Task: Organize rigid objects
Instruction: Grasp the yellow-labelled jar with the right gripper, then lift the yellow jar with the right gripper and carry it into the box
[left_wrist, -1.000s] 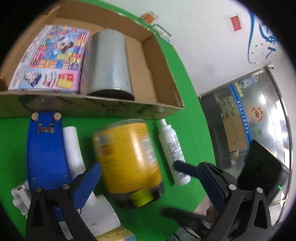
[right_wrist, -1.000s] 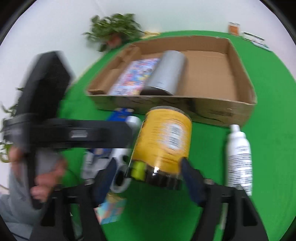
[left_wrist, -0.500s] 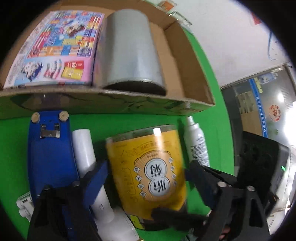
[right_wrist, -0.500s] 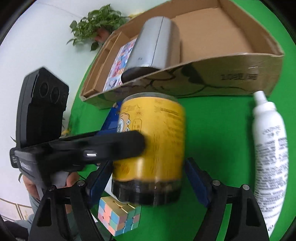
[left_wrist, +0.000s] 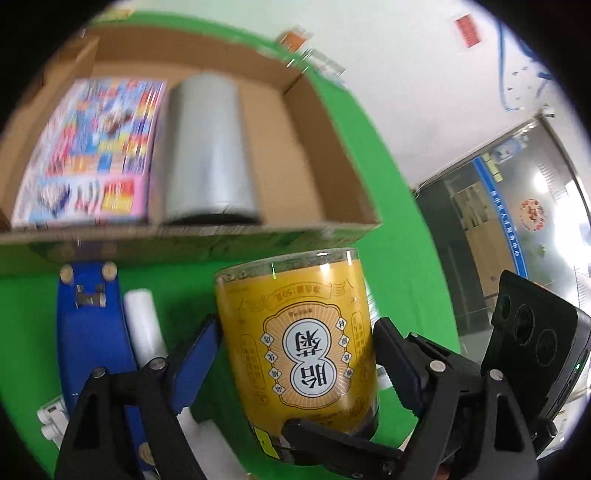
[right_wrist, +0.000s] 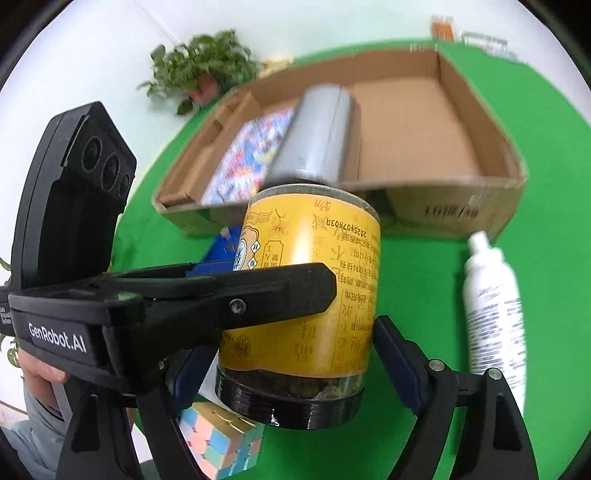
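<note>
Lifted off the green cloth since a second ago, the yellow-labelled clear jar (left_wrist: 306, 347) with a black lid (right_wrist: 291, 402) now hangs near the cardboard box (left_wrist: 347, 192), bottom end towards it. Left gripper (left_wrist: 295, 354), jaws narrowed from wide, and right gripper (right_wrist: 291, 354) both clamp it. Crossed grips could twist it loose; it could clip the near box wall.

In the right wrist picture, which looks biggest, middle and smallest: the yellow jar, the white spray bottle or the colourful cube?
1. yellow jar, though it is closest to the camera
2. white spray bottle
3. colourful cube, partly hidden
</note>
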